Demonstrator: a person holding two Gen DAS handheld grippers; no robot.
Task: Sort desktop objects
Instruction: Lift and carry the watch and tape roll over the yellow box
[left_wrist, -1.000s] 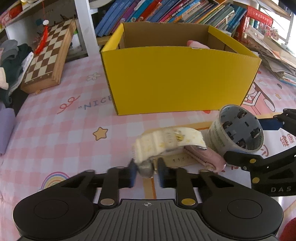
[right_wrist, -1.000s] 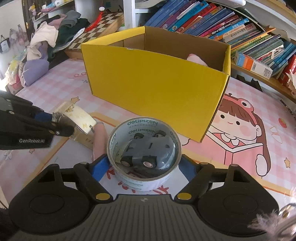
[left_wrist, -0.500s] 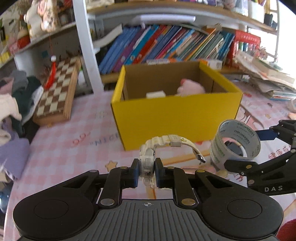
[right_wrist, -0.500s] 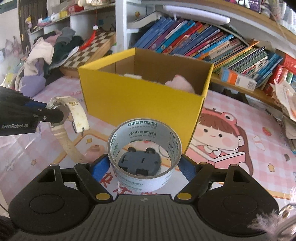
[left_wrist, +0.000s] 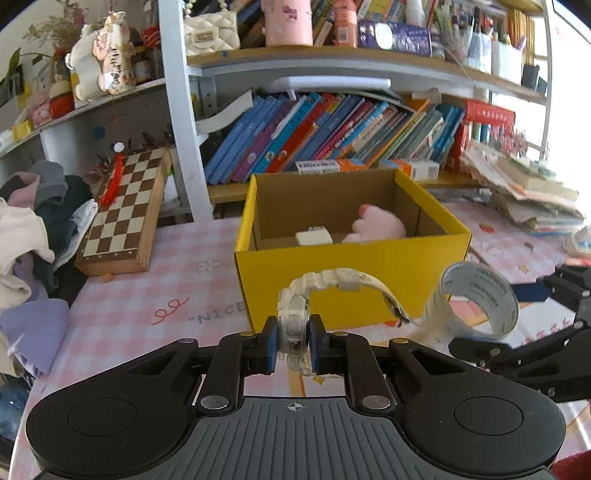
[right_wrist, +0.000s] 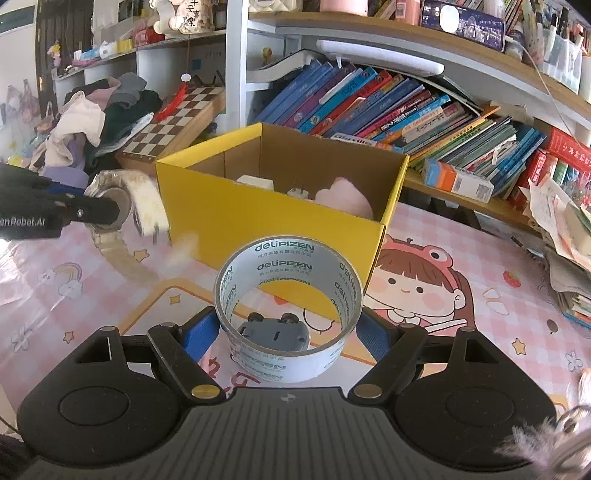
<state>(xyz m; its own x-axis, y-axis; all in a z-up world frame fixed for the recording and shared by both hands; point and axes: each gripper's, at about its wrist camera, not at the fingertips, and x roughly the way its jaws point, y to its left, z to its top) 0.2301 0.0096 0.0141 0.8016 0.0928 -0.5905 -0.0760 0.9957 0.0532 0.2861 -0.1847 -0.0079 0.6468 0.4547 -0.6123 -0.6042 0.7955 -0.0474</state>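
Observation:
My left gripper (left_wrist: 292, 345) is shut on a white wristwatch (left_wrist: 325, 286) and holds it in the air in front of the yellow cardboard box (left_wrist: 332, 269). My right gripper (right_wrist: 288, 332) is shut on a roll of clear tape (right_wrist: 290, 306), lifted above the table to the right of the watch; the roll also shows in the left wrist view (left_wrist: 476, 299). Through the roll I see a grey toy car (right_wrist: 273, 330) lying on the table. The box (right_wrist: 229, 210) holds a pink plush (left_wrist: 376, 225) and a white block (left_wrist: 314, 236). The watch also shows at the left of the right wrist view (right_wrist: 125, 203).
A pink checked tablecloth (left_wrist: 155, 280) covers the table. A wooden chessboard (left_wrist: 125, 210) leans at the back left beside a pile of clothes (left_wrist: 33, 221). A shelf of books (left_wrist: 332, 136) stands behind the box. Stacked papers (left_wrist: 528, 188) lie at the right.
Both grippers have risen from the table with the watch and the tape roll. The box interior now shows from above. The toy car stays on the table.

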